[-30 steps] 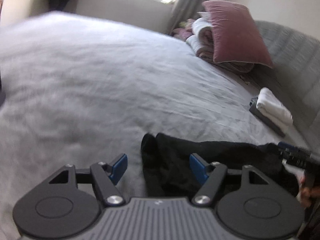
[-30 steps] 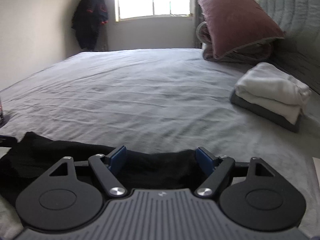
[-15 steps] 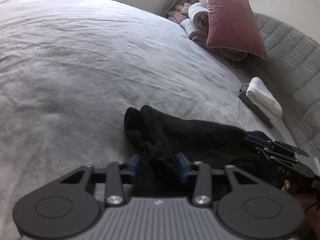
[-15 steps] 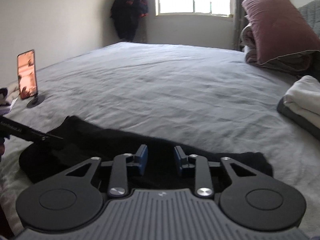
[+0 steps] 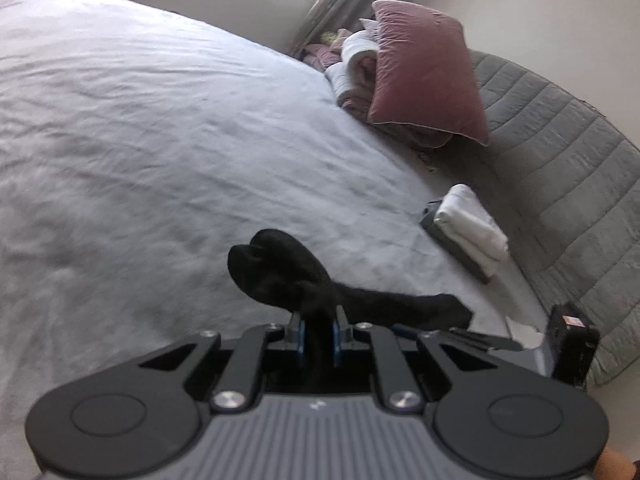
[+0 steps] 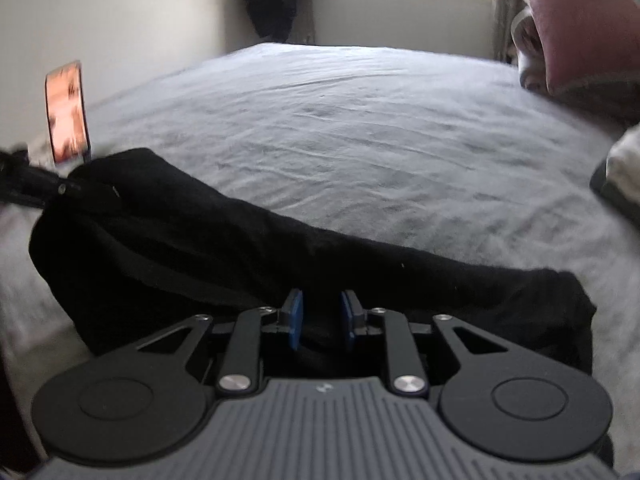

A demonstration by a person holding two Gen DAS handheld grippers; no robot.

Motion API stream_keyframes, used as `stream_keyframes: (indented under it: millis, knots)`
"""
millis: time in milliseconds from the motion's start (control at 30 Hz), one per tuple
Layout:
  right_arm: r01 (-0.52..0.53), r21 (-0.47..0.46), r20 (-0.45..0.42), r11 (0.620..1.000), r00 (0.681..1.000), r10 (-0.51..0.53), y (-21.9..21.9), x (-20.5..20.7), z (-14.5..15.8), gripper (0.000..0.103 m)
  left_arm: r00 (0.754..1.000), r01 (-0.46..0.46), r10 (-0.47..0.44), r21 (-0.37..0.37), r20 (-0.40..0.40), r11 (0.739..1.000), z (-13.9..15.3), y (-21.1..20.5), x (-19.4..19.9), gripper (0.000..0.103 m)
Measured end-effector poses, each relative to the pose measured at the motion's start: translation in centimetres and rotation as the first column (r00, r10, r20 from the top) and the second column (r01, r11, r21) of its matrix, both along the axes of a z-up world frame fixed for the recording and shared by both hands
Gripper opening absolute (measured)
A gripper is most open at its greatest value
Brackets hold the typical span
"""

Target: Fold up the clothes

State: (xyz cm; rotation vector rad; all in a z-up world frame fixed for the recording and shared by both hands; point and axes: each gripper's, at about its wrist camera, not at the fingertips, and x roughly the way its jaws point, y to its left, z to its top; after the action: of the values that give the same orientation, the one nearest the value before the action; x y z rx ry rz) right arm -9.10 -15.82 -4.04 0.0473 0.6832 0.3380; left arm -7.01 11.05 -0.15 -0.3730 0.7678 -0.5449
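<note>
With both claws clamped on the black garment (image 6: pixel 224 248), it spans L claw (image 5: pixel 318 330) to R claw (image 6: pixel 320 320), low over the bed (image 5: pixel 160 140). Long axis runs L–R between them; each holds one end, neither nearer.

The left gripper (image 5: pixel 318 330) has its blue-padded fingers (image 5: pixel 299 333) drawn close together, pinching a bunch of black cloth (image 5: pixel 280 272) that rises toward 12 o'clock. The right gripper (image 6: pixel 320 322) is likewise nearly closed on the same cloth, its fingers pointing forward and level.
</note>
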Motion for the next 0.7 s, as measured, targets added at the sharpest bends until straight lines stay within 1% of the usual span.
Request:
stream_keyframes:
  millis: [100,133,167,233,267,300,367,467,533,567,600,633,667,700]
  knots:
    - [0.017,0.121,-0.031,0.993,0.999,-0.014,-1.5,0.0,0.6,0.032,1.000,0.021,-0.021,0.004,0.013,1.000,1.0,-1.6,-0.1,0.012]
    - [0.028,0.163,-0.040,0.986,0.999,-0.022,-2.1,0.0,0.8,0.035,0.999,0.031,-0.031,0.007,0.015,1.000,1.3,-2.2,-0.1,0.012]
    - [0.039,0.206,-0.051,0.978,0.998,-0.030,-2.7,0.0,1.1,0.041,0.999,0.041,-0.041,0.009,0.015,0.999,1.3,-2.9,-0.1,0.012]
    - [0.068,0.301,-0.070,0.951,0.996,-0.049,-4.3,-0.1,1.4,0.045,0.998,0.060,-0.061,0.015,0.014,0.998,1.5,-4.2,-0.1,0.012]
    - [0.080,0.358,-0.087,0.930,0.995,-0.052,-5.1,0.0,1.5,0.045,0.997,0.070,-0.070,0.017,0.013,0.997,1.5,-4.9,-0.1,0.012]
    - [0.095,0.424,-0.107,0.900,0.993,-0.055,-6.0,0.1,1.5,0.046,0.997,0.081,-0.081,0.019,0.013,0.997,1.4,-5.6,0.0,0.012]
    - [0.132,0.545,-0.148,0.828,0.987,-0.060,-7.7,0.3,1.4,0.050,0.995,0.099,-0.099,0.016,0.013,0.995,0.9,-6.8,0.1,0.012]
    - [0.205,0.676,-0.216,0.708,0.974,-0.076,-9.8,0.6,0.6,0.053,0.992,0.123,-0.123,0.002,0.013,0.992,-0.2,-8.4,0.2,0.013]
    - [0.243,0.724,-0.253,0.646,0.964,-0.080,-10.7,0.8,0.0,0.055,0.985,0.169,-0.169,-0.021,0.028,0.985,-0.4,-9.0,0.1,0.014]
    - [0.262,0.745,-0.271,0.614,0.959,-0.081,-11.1,0.9,-0.3,0.058,0.981,0.192,-0.191,-0.032,0.035,0.981,-0.5,-9.2,0.0,0.017]
    - [0.276,0.758,-0.286,0.591,0.955,-0.079,-11.3,1.1,-0.7,0.059,0.976,0.215,-0.214,-0.043,0.043,0.976,-0.7,-9.5,0.0,0.020]
    - [0.289,0.769,-0.301,0.570,0.951,-0.076,-11.4,1.2,-1.0,0.062,0.970,0.238,-0.236,-0.054,0.051,0.970,-0.8,-9.7,-0.1,0.021]
    - [0.302,0.780,-0.315,0.548,0.946,-0.072,-11.5,1.3,-1.3,0.063,0.964,0.261,-0.258,-0.065,0.060,0.963,-0.9,-10.0,-0.2,0.024]
    - [0.310,0.788,-0.327,0.532,0.943,-0.065,-11.5,1.4,-1.7,0.063,0.958,0.284,-0.279,-0.075,0.068,0.956,-1.0,-10.2,-0.2,0.030]
